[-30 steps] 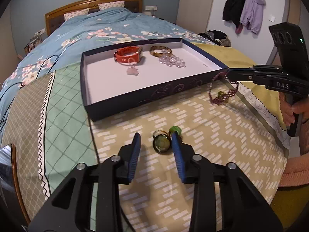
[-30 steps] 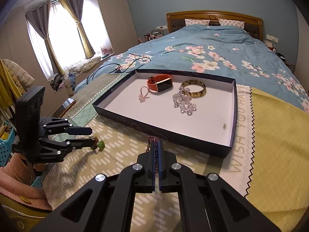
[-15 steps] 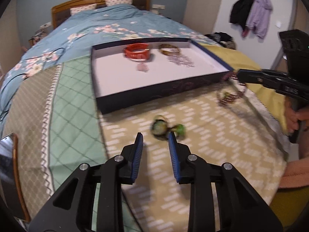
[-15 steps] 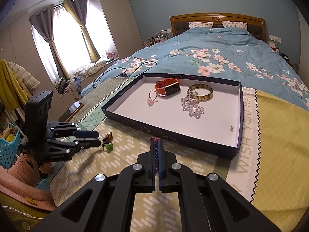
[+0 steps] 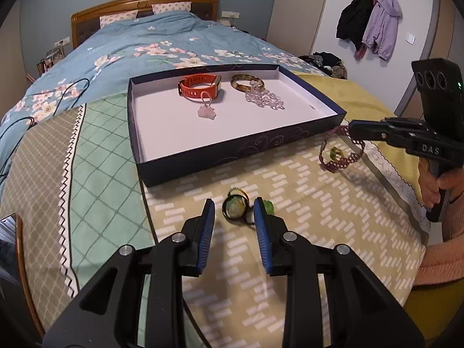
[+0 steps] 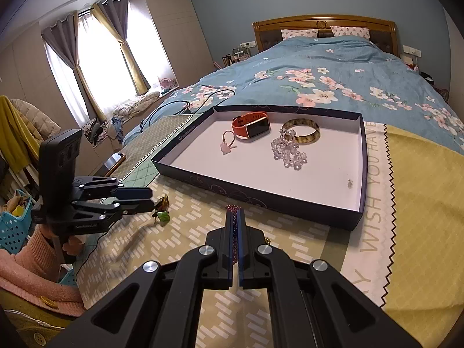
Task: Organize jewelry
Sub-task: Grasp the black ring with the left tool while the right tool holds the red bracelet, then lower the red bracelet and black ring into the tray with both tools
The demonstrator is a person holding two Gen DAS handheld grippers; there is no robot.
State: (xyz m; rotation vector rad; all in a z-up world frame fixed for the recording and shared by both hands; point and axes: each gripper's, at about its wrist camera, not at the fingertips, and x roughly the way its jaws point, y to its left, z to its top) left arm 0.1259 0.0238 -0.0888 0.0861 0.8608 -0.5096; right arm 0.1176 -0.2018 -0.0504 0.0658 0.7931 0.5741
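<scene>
Since half a second ago the left gripper (image 5: 234, 213) has come forward again, so the ring (image 5: 235, 207) now sits between its blue pads instead of ahead of them. The jaws are apart, not yet pinching. A green bead (image 5: 269, 206) lies just right of the right pad. The right gripper (image 6: 235, 221) is clamped on the purple bracelet (image 5: 339, 152), which hangs at centre right of the left view, just off the tray (image 5: 232, 156) corner. The tray at upper centre already holds the watch (image 5: 200, 87), bangle (image 5: 246, 82), crystal beads (image 5: 265, 100) and pink charm (image 5: 206, 112).

Step in hand looks like grabbing the ring: lower until the pads reach the cloth, centre the ring, close slowly so it doesn't squirt out, then carry it over the tray wall. The bracelet likely needs lifting over the rim before release.
</scene>
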